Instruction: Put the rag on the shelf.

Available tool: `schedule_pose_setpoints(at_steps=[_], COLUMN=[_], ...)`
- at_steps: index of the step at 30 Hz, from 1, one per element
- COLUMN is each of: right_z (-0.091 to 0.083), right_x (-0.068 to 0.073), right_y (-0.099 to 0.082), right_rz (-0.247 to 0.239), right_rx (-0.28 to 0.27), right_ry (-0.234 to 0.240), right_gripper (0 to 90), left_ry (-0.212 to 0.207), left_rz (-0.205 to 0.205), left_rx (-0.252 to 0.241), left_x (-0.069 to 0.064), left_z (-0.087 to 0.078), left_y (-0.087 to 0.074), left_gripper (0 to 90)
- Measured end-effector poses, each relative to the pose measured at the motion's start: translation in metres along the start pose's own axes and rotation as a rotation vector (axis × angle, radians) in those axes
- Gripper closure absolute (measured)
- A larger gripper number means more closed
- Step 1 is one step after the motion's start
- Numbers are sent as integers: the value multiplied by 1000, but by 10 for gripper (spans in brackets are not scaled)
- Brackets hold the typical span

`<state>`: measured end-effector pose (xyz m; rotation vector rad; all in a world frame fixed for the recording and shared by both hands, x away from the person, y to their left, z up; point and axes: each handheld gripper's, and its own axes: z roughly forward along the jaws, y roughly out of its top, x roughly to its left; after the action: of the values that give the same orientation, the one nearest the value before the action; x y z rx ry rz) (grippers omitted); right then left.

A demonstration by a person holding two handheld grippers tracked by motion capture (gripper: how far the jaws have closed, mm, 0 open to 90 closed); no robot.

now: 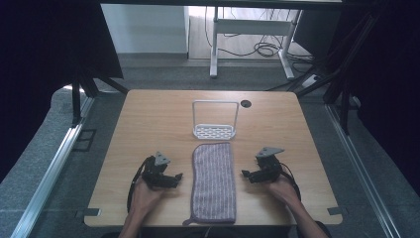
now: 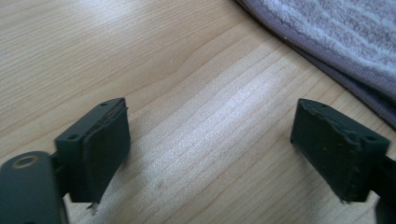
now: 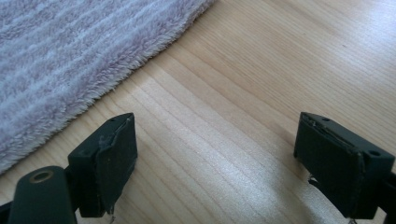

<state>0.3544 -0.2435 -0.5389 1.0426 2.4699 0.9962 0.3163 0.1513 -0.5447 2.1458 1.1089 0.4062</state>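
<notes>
Striped grey-lilac terry towel [image 1: 213,181] lies flat between left gripper [image 1: 177,177] and right gripper [image 1: 245,173], both wide open, empty; shallow pinches could slip off its edges.

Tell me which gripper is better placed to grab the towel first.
Neither clearly: left gripper and right gripper both sit open beside the towel, facing opposite long edges, about equally near. Slightly right, perhaps.

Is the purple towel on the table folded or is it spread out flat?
Folded, it seems: the towel lies as a long narrow strip, and the left gripper view shows a second layer under its edge. How many folds, I cannot tell.
</notes>
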Motion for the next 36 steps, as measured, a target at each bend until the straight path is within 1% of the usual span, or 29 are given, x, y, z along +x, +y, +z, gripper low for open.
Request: schedule_pose_setpoints(at_steps=[1,3,4,7,11,13,14,16,18,19,20,21,22,23,24,27,28,29,30,31,32,36], right_z=[0,-1,-1,-3,-4,-5,-5,-6,-7,-7,-7,-7,-6,-6,-5,-2,-2,0,1,2,3,8], right_x=[0,0,0,1,0,-1,-1,-4,-5,-6,-6,-6,-6,-6,-6,-5,-5,-4,-3,-3,-3,-2], right_y=[1,2,3,5,9,11,11,14,17,18,20,22,24,27,29,36,36,41,43,45,48,57], right_rz=[12,43,50,44,56,61,61,66,68,70,74,74,70,68,70,65,65,60,62,59,58,61], right_rx=[4,-4,-5,0,-5,-3,-3,-6,-13,-17,-16,-16,-11,-11,-9,-11,-11,-9,-13,-16,-20,-27], right_ry=[5,37,43,37,44,44,44,41,35,40,38,44,40,38,40,42,42,45,49,49,50,57], right_gripper=[134,134,135,134,134,136,136,158,195,211,211,256,269,284,297,304,304,314,319,325,342,398], left_ry=[-3,-7,-11,-19,-37,-35,-35,-36,-39,-44,-44,-48,-48,-61,-62,-64,-64,-67,-70,-70,-65,-61], left_rz=[2,-2,-4,3,9,22,22,39,46,50,50,54,54,58,65,82,82,92,96,96,112,126], left_rx=[-2,-3,-2,-6,-11,-9,-9,-6,-14,-19,-19,-30,-30,-39,-39,-42,-42,-45,-46,-46,-47,-48], left_x=[0,0,0,0,-1,-1,-1,-2,-2,-2,-2,-2,-2,-2,-3,-3,-3,-4,-5,-5,-6,-5], left_z=[0,1,1,-1,-2,-2,-2,-2,-1,-1,-1,0,0,2,3,8,8,11,13,13,17,26], left_y=[1,1,2,5,9,11,11,16,20,23,23,28,28,34,37,47,47,54,57,57,63,73], left_gripper=[128,139,146,161,175,188,194,202,213,221,226,231,238,248,257,280,284,289,297,302,308,350])
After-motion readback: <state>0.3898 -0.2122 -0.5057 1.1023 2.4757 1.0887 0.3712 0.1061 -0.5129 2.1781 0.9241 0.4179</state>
